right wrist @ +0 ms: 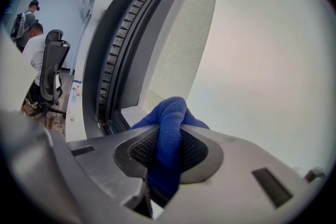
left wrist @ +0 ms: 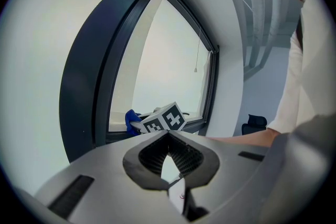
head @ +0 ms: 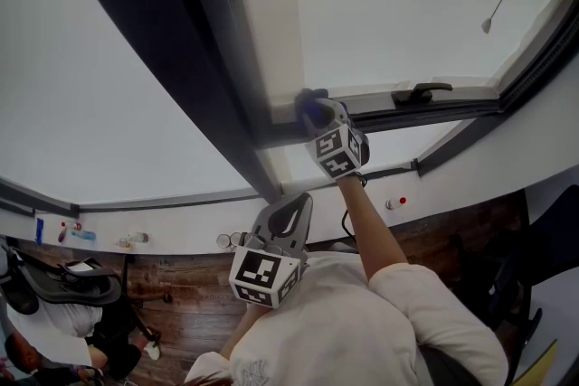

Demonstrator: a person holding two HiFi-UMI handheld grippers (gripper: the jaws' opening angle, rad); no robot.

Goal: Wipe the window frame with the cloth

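My right gripper (head: pixel 318 117) is raised to the window and shut on a blue cloth (head: pixel 308 102). The cloth rests on the light bottom rail next to the dark window frame (head: pixel 181 59). In the right gripper view the cloth (right wrist: pixel 171 115) bulges out between the jaws of the right gripper (right wrist: pixel 170 140), beside the ribbed dark frame (right wrist: pixel 113 60). My left gripper (head: pixel 291 209) hangs lower, near my chest, clear of the window. Its jaws are closed with nothing between them. The left gripper view looks past the left gripper (left wrist: pixel 169 137) to the cloth (left wrist: pixel 130 119) and the frame (left wrist: pixel 84 86).
A black window handle (head: pixel 421 91) sits on the sash rail right of the cloth. A blind cord (head: pixel 487 25) hangs at upper right. Small items line the white sill (head: pixel 127 240). A seated person (head: pixel 54 321) is at lower left, and an office chair (right wrist: pixel 52 76) stands behind.
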